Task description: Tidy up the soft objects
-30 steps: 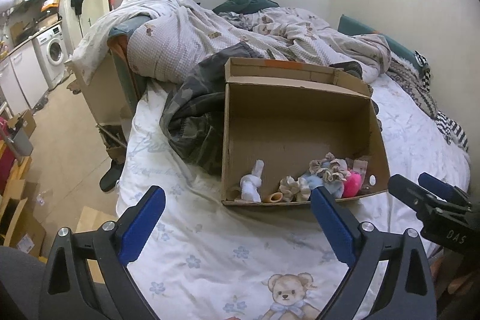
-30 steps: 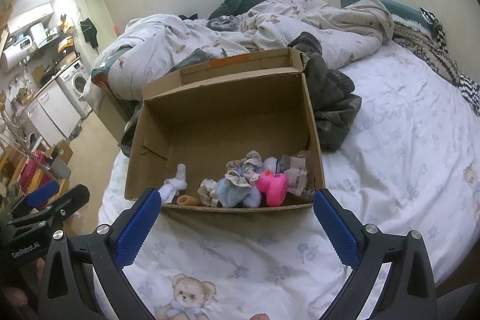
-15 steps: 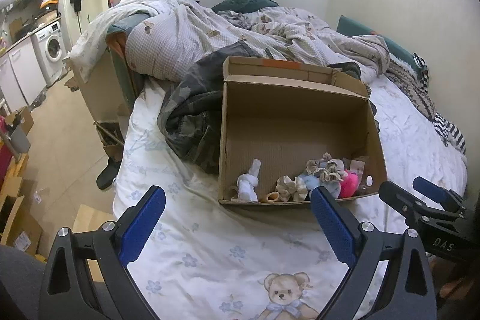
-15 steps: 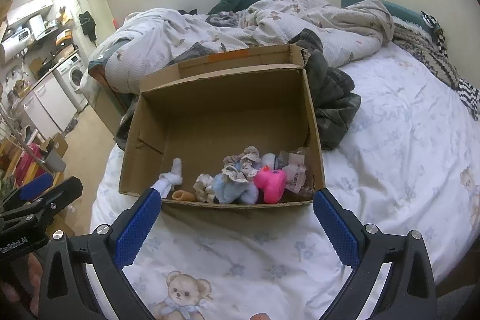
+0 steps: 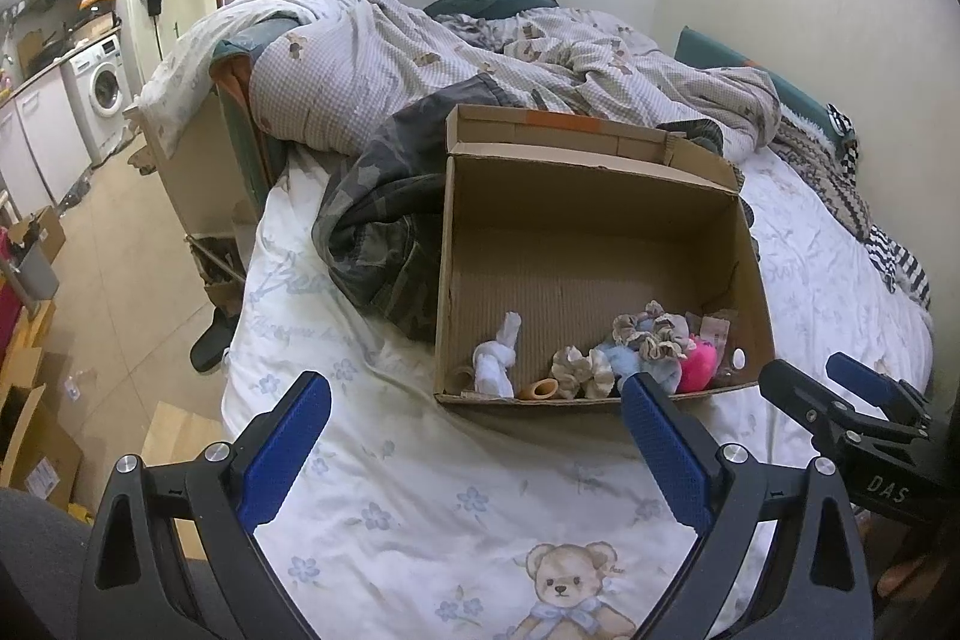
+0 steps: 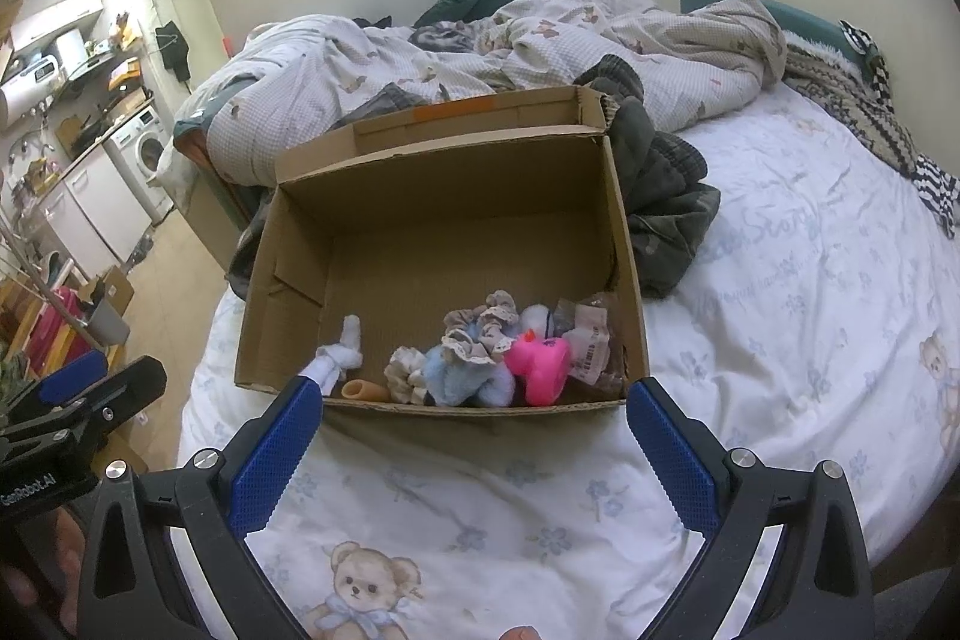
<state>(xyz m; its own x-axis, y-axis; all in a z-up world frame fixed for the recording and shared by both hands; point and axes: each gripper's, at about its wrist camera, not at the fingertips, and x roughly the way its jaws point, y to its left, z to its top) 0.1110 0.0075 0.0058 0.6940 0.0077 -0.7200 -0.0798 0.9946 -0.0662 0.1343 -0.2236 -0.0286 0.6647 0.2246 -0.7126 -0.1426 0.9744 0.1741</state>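
Observation:
An open cardboard box lies on the bed. Along its near wall lie soft items: a white knotted cloth, beige scrunchies, a light blue fluffy piece and a pink plush. My left gripper is open and empty, above the sheet in front of the box. My right gripper is open and empty too, just before the box's near wall. Each gripper shows at the edge of the other's view.
A rumpled checked duvet and a dark camouflage garment lie behind and left of the box. The teddy-print sheet stretches to the right. The bed's left edge drops to a floor with boxes and a washing machine.
Both grippers have drawn back and drifted slightly, so the box sits a little farther off. Both stay open and empty. Nothing in the box has moved.

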